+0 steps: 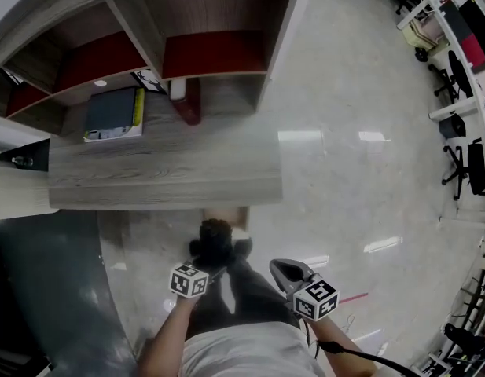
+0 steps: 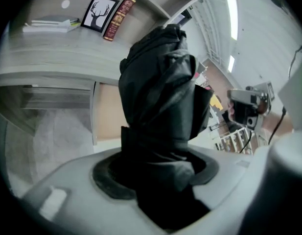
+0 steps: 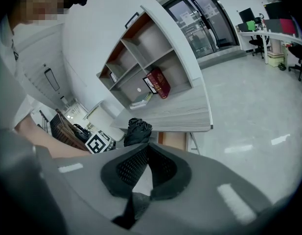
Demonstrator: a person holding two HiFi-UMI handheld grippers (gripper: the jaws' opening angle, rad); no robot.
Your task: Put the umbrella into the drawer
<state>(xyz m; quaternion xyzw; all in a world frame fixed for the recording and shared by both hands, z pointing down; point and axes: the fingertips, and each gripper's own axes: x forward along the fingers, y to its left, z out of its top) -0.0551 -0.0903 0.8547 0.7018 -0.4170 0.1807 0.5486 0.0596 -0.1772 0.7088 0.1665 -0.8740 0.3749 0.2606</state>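
In the head view my left gripper point(image 1: 207, 259) hangs low in front of the person's body, just short of the desk's front edge, shut on a folded black umbrella point(image 1: 215, 237). In the left gripper view the umbrella point(image 2: 158, 87) stands upright between the jaws and fills the middle of the picture. My right gripper point(image 1: 281, 268) is a little to the right at about the same height. Its pads point(image 3: 163, 165) meet at the tips with nothing between them, and the umbrella point(image 3: 137, 130) shows beyond them. A light-wood panel point(image 2: 109, 112) sits under the grey wooden desk point(image 1: 163, 181); whether it is a drawer front I cannot tell.
On the desk lie a grey folder with a yellow edge point(image 1: 115, 114), a red book point(image 1: 189, 100) and a framed deer picture point(image 2: 98, 11). Shelves with red backs point(image 1: 214, 52) rise behind. Office chairs and white desks point(image 1: 462, 159) line the far right across a shiny floor.
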